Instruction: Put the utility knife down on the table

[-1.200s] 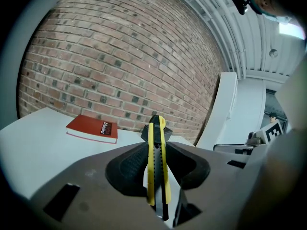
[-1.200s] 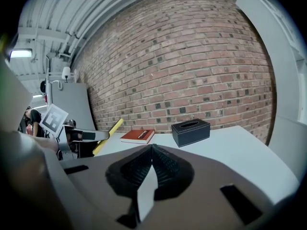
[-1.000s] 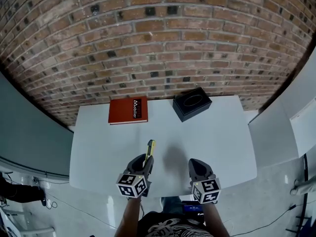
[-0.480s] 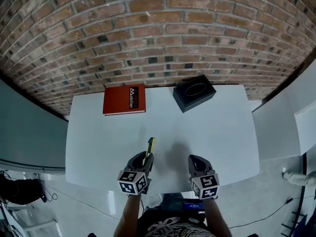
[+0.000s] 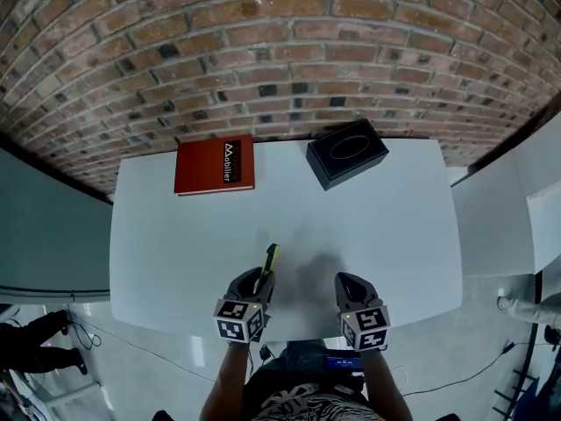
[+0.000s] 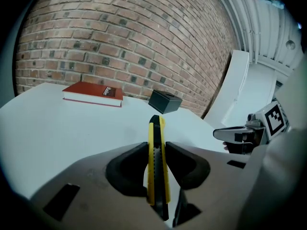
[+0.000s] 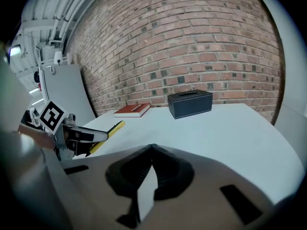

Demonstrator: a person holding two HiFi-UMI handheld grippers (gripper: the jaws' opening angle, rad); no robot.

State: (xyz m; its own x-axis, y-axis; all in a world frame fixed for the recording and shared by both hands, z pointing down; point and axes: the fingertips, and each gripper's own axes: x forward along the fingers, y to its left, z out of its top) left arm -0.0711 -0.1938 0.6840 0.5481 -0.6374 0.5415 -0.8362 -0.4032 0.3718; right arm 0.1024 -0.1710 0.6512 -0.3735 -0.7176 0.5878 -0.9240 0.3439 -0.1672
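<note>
A yellow and black utility knife (image 6: pixel 156 162) is clamped upright between the jaws of my left gripper (image 6: pixel 157 163), its tip pointing forward over the white table (image 5: pixel 175 244). From above, the utility knife (image 5: pixel 268 262) sticks out ahead of the left gripper (image 5: pixel 255 289) near the table's front edge. In the right gripper view the knife (image 7: pixel 106 136) shows at the left, held above the tabletop. My right gripper (image 5: pixel 348 288) hovers beside it at the front edge, jaws pressed together with nothing between them (image 7: pixel 152 169).
A red book (image 5: pixel 216 166) lies at the table's back left. A black tissue box (image 5: pixel 347 153) stands at the back centre-right. A brick wall (image 5: pixel 280 51) runs behind the table. A white panel (image 5: pixel 500 209) stands off the right side.
Both grippers have stayed near the front edge with the knife still held. The head camera has shifted, so the table, book and box sit a little higher in view.
</note>
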